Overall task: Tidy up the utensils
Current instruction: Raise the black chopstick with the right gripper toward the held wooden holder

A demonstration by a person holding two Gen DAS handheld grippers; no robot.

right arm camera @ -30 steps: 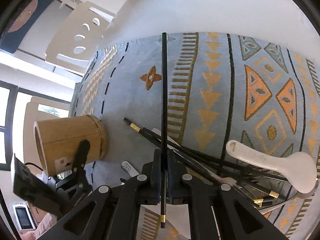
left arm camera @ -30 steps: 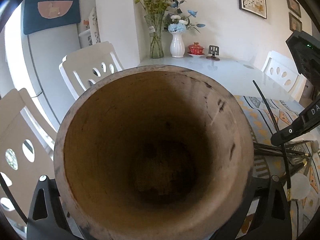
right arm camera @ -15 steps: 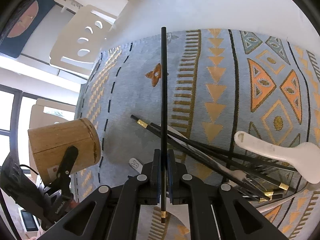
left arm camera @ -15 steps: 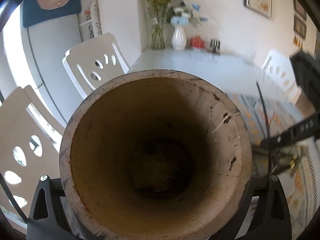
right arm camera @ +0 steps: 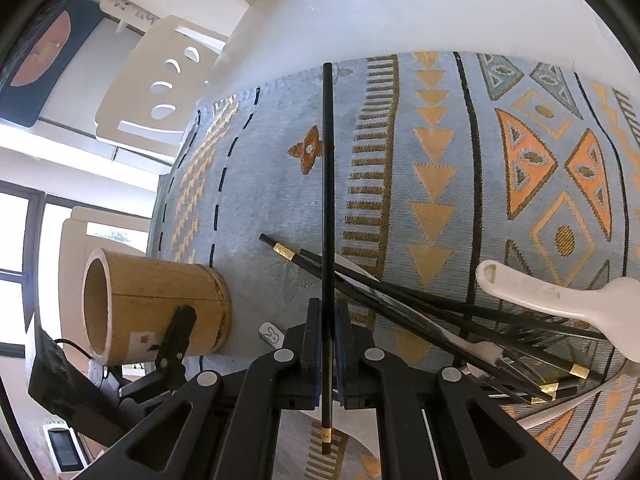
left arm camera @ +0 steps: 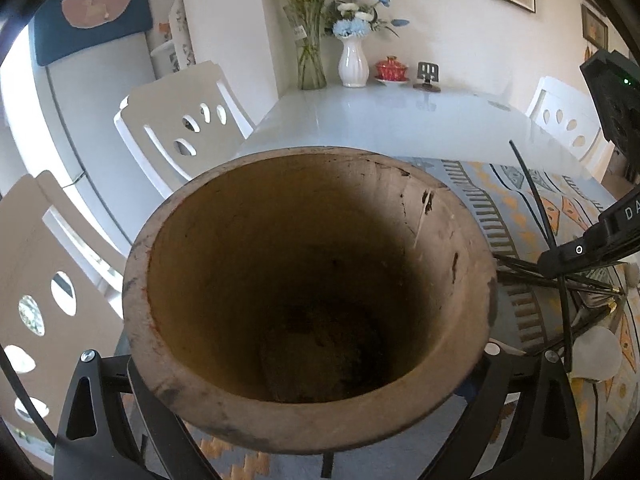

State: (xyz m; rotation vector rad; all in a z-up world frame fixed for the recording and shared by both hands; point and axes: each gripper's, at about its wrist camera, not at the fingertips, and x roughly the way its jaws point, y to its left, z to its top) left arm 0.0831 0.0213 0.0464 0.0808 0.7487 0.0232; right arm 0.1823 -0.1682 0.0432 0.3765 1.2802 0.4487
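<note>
Right wrist view: right tool [right arm camera: 328, 334] is closed tight on one black chopstick [right arm camera: 328, 184], pinched approx. a third of the way up from its gold-banded end, which pokes out behind the pads. The long thin end runs straight fwd along the tool's axis. Judgement: held in line like this so the stick can be steered tip-first into a narrow opening.

Wooden holder [right arm camera: 156, 308] is taken as landmark. In the same view it is tipped, mouth turned away from the mat, with one finger of the left tool [right arm camera: 176, 336] pressed on its side wall. Left wrist view confirms: left tool [left arm camera: 312, 364] is spread wide round the holder [left arm camera: 312, 300], fingers on either side of the body below the rim, mouth facing the camera and empty inside. Judgement: holder is tilted and presented toward the right side so the stick can slide in w/o a steep vertical drop.

To the right of the holder, on the patterned mat [right arm camera: 440, 140], lies the unsorted pile: black chopsticks [right arm camera: 440, 312] w/ gold bands, crossed over each other, and a white spoon [right arm camera: 560, 300] resting across them at the far side. Some metal cutlery is under the pile; type unclear. The held stick hangs above this pile, clear of it, well apart from the holder mouth.

Status, as judged: sorting is at an early stage; nothing in holder yet.

Mat sits on a white table [left arm camera: 400, 116].
</note>
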